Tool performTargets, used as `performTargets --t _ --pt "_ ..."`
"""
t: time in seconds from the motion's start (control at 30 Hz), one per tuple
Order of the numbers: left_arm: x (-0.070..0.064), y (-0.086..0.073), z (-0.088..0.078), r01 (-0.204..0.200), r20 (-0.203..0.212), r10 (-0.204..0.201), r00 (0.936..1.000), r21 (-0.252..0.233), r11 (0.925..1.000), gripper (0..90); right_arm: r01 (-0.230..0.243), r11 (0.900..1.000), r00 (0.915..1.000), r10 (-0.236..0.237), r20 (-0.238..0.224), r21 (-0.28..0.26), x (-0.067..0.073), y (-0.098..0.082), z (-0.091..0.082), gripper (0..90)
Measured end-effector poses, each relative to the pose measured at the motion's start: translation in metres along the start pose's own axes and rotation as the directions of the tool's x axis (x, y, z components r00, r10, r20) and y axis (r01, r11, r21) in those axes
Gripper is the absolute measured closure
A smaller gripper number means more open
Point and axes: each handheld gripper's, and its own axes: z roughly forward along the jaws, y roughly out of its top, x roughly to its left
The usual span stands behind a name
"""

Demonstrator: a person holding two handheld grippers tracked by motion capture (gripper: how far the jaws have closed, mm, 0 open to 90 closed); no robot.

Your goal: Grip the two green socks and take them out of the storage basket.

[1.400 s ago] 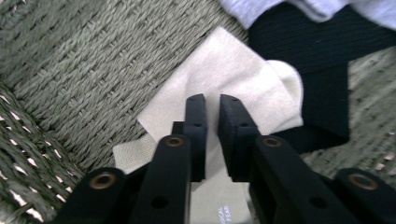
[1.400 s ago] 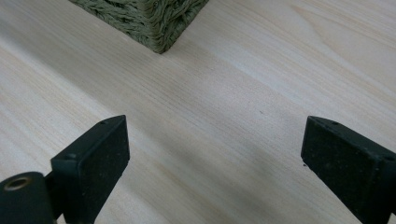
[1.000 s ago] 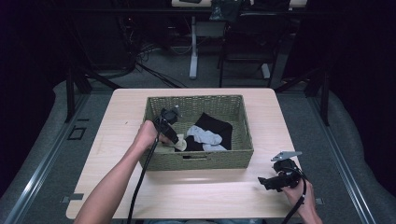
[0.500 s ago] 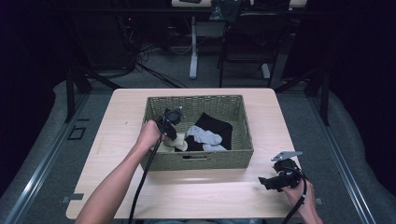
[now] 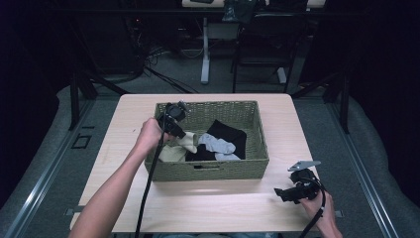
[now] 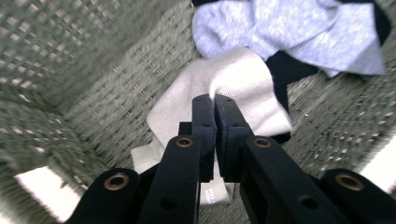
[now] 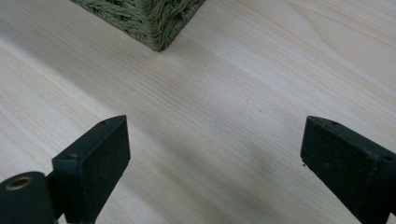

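Because the wicker basket (image 5: 257,148) sits mid-worktop (image 5: 223,203), both hands reach it easily. Inside its left end, the left tool (image 6: 215,100) has just closed, pinching the cream sock (image 6: 233,79) to lift it clear (grey and black socks lie beside). Right of the basket, the right tool (image 7: 215,140) waits spread.

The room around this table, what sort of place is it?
Probably a lab or recording workspace, not a home: a bare wooden table on grey floor, tangled cables and desk legs in the dark behind, and a wicker basket of socks as props.
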Motion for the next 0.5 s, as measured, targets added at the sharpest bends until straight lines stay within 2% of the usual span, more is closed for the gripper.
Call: performTargets --t 0.3,0.5 --pt "0.001 0.003 -0.034 -0.011 -0.008 0.011 0.9999 -0.055 0.9984 87.4 0.003 1.000 1.0000 -0.003 0.005 0.005 0.000 0.000 0.000 7.7" --pt "0.003 0.005 -0.053 -0.017 -0.030 0.015 0.9995 -0.078 0.9968 87.3 -0.003 1.000 1.0000 0.003 0.002 0.002 0.000 -0.001 0.000 7.7"
